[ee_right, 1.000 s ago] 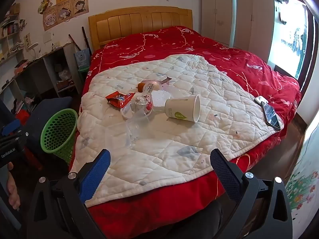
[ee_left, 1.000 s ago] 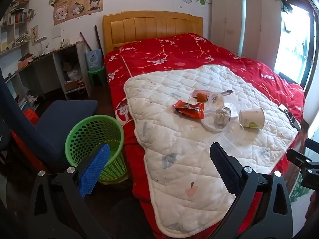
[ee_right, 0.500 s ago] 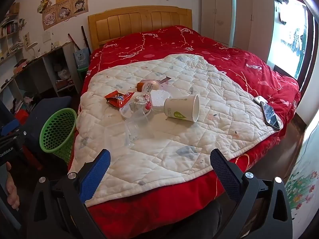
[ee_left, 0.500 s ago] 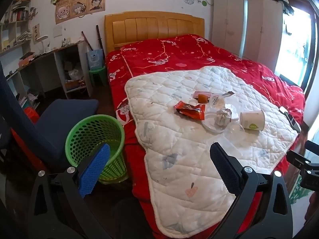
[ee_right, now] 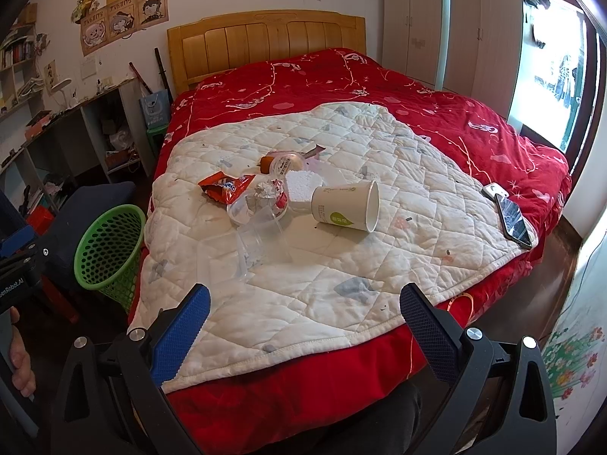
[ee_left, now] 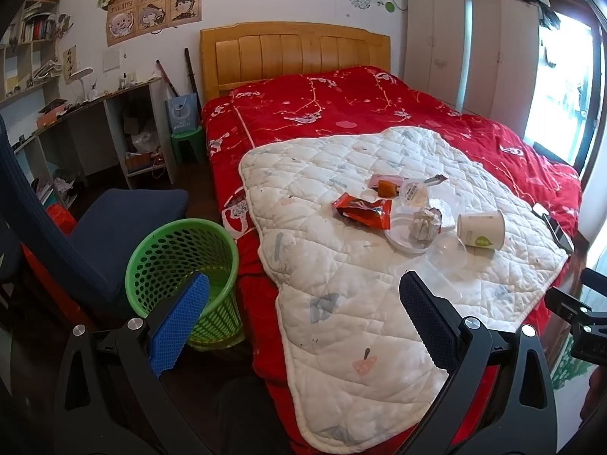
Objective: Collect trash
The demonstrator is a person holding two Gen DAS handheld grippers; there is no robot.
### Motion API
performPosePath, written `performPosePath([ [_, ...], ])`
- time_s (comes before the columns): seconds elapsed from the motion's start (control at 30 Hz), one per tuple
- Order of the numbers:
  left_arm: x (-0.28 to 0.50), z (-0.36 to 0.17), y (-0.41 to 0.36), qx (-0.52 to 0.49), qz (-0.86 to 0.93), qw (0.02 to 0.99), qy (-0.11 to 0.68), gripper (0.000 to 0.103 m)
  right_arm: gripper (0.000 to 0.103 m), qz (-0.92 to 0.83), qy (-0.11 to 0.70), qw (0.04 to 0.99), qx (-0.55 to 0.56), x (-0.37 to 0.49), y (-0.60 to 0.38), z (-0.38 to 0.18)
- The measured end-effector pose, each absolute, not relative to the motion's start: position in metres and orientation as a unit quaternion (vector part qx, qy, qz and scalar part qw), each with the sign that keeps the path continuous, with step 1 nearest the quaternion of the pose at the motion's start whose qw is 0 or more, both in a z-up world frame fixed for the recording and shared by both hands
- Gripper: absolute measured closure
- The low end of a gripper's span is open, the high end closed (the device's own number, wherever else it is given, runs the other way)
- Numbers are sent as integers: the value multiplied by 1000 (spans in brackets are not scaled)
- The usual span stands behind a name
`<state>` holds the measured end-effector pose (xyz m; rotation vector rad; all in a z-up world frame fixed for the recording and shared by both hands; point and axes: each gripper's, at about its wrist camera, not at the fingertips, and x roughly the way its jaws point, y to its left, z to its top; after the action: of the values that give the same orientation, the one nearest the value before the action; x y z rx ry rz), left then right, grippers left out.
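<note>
Left gripper (ee_left: 301, 314) drifted slightly (jaws unchanged).

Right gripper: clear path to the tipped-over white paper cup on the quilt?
Probably yes. The right gripper is open and empty, and the white paper cup lies on its side ahead with only bare white quilt between.

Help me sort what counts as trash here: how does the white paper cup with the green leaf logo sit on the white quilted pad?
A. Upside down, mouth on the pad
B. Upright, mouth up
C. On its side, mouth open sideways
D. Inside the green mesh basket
C: the white paper cup with the green leaf logo lies on its side on the white quilted pad, its open rim facing sideways, far from the green mesh basket.
</note>
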<state>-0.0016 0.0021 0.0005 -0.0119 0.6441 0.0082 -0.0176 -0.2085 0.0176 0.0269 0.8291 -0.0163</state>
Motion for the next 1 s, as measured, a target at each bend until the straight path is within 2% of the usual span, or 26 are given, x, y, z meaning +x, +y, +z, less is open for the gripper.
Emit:
performPosePath([
  [1.0, 2, -3, 5, -14, 3, 946, 323, 5, 6, -8, 405, 914, 10, -17, -207, 18],
])
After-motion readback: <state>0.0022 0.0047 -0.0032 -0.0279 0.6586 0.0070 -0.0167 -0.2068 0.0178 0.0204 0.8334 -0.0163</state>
